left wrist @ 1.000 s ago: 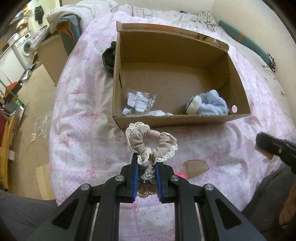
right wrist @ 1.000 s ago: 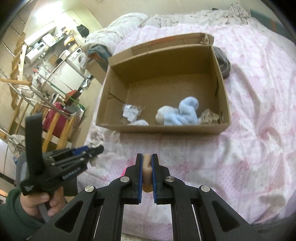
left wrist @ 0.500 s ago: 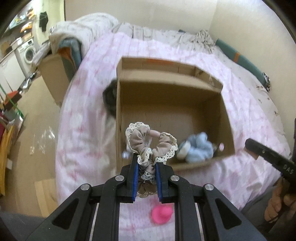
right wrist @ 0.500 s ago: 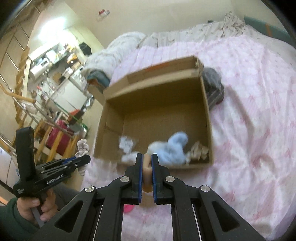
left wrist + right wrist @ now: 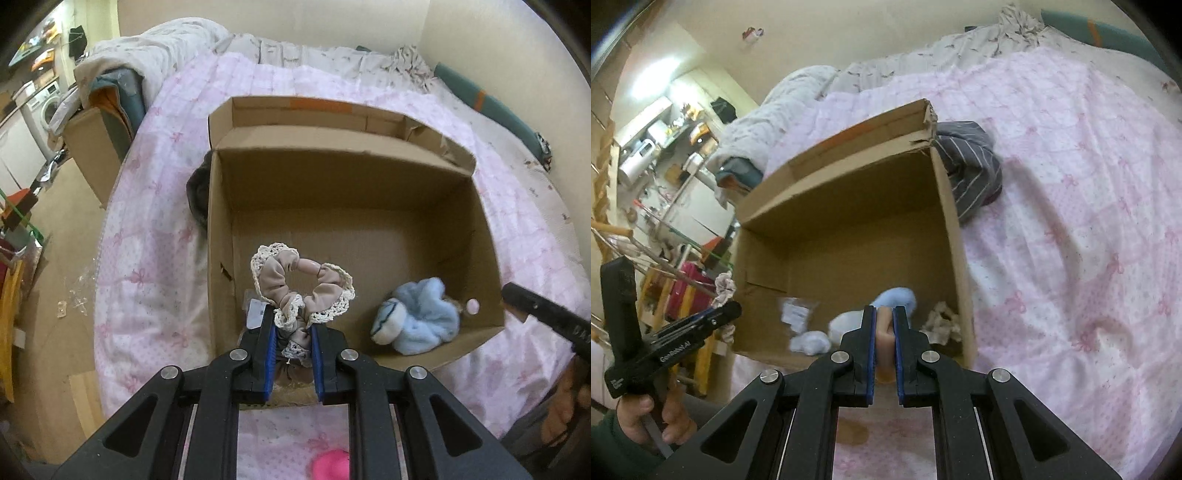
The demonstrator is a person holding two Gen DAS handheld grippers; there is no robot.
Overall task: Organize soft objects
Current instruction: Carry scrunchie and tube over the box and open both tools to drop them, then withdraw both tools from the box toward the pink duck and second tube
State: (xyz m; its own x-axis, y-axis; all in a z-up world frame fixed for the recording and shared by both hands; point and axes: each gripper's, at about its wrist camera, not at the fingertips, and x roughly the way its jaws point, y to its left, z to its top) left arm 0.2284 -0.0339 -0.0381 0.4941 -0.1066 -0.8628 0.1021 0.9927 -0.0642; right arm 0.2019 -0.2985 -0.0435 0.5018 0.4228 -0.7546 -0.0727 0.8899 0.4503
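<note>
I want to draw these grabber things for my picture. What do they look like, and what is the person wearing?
Each one is black plastic. The left gripper and the right gripper have two flat jaws lined with blue pads, on arms with triangle cut-outs and round silver bolts. From the side, the left one has a pistol handle and white lettering too blurry to read. The hand holding it comes out of a dark green sleeve.

Only one piece of lettering is partly readable, and it's on your own tools.

In your right wrist view, the left gripper (image 5: 718, 318) carries white print along its black body that looks like "GenRobot-AI", though the last characters are blurred. In your left wrist view, the right gripper (image 5: 546, 314) shows a few white letters at the frame edge, cut off and unreadable. The label on the plastic packet (image 5: 798, 313) in the cardboard box (image 5: 951, 229) is too smeared to make out.
</note>
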